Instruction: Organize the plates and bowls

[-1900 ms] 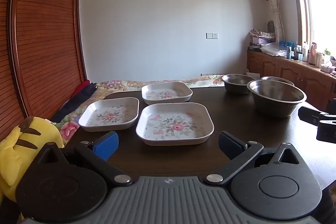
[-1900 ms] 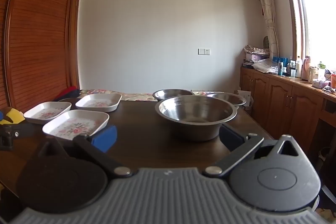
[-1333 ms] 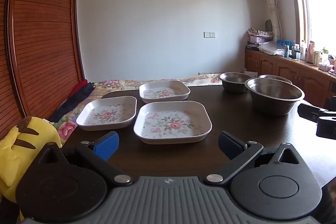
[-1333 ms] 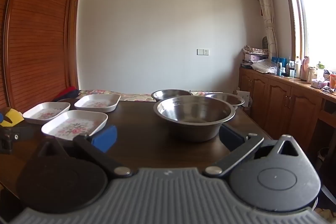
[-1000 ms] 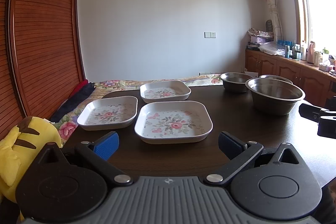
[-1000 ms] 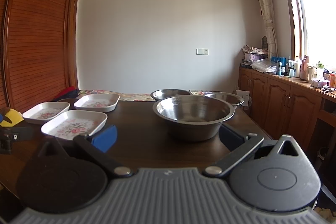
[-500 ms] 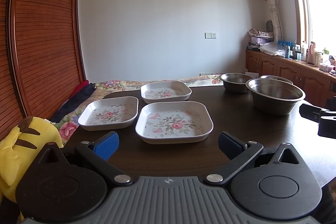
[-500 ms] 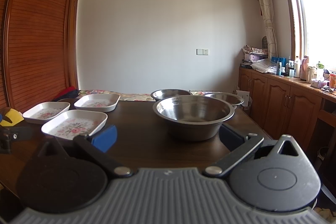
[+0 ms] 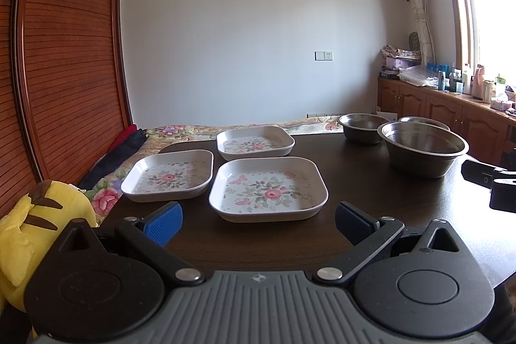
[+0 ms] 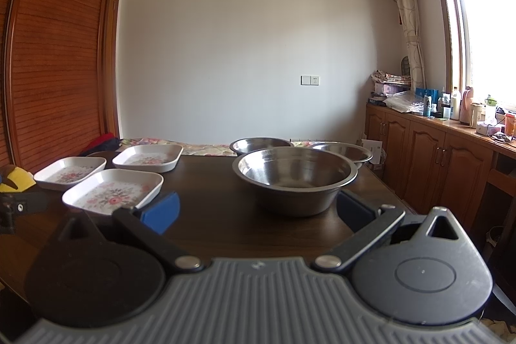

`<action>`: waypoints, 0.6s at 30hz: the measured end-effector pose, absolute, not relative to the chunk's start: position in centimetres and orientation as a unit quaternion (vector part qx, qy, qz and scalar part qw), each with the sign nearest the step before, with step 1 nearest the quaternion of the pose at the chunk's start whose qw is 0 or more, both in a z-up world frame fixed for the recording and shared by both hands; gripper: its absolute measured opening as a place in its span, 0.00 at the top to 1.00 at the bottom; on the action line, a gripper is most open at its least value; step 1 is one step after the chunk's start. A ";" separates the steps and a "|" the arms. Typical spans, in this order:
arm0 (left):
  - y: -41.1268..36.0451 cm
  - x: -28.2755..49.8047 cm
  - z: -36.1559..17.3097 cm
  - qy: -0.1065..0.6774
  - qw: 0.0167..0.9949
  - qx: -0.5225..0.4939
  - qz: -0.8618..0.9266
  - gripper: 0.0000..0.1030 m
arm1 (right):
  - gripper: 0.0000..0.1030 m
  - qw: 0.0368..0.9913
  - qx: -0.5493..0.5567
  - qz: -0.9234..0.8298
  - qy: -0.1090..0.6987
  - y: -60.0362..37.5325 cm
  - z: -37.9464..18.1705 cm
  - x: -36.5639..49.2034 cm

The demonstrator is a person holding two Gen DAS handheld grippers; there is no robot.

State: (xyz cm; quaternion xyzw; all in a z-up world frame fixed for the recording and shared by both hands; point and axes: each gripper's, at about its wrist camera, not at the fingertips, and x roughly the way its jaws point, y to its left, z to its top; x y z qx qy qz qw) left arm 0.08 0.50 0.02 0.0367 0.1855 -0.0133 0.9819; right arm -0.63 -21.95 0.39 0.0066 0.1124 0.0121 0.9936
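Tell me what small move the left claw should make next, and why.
Probably ease the left claw forward onto the near rim of the nearest floral plate. The claw is open and empty, the plate lies straight ahead on the table, and none of the three plates is stacked.

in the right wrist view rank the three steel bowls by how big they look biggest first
1. Nearest steel bowl, clearly largest, though nearness to the camera inflates it.
2 and 3. Back-right bowl and back-left bowl: both partly hidden behind the nearest one and look alike, so I can't rank them.
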 end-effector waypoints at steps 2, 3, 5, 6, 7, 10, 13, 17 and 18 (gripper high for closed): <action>0.5 0.1 0.0 0.185 0.982 0.037 -0.013 0.00 | 0.00 0.994 0.007 0.012 0.112 -22.0 0.4 -0.6; 0.5 0.0 0.1 0.185 0.982 0.037 -0.012 0.00 | 0.00 0.994 0.007 0.011 0.112 -22.0 0.4 -0.6; 0.6 0.0 0.1 0.185 0.982 0.038 -0.012 0.00 | 0.00 0.994 0.008 0.011 0.112 -22.0 0.4 -0.6; 0.6 0.0 0.1 0.185 0.982 0.038 -0.012 0.00 | 0.00 0.994 0.008 0.011 0.112 -22.0 0.4 -0.6; 0.6 0.0 0.1 0.185 0.982 0.039 -0.012 0.00 | 0.00 0.994 0.008 0.010 0.112 -22.1 0.4 -0.6; 0.6 0.0 0.1 0.185 0.982 0.039 -0.012 0.00 | 0.00 0.994 0.008 0.011 0.111 -22.1 0.3 -0.6; 0.6 0.0 0.1 0.185 0.982 0.039 -0.012 0.00 | 0.00 0.994 0.008 0.011 0.111 -22.1 0.4 -0.6; 0.6 0.0 0.1 0.184 0.982 0.039 -0.012 0.00 | 0.00 0.994 0.008 0.011 0.111 -22.1 0.4 -0.6; 0.7 0.0 0.1 0.183 0.982 0.038 -0.012 0.00 | 0.00 0.994 0.008 0.011 0.111 -22.1 0.4 -0.6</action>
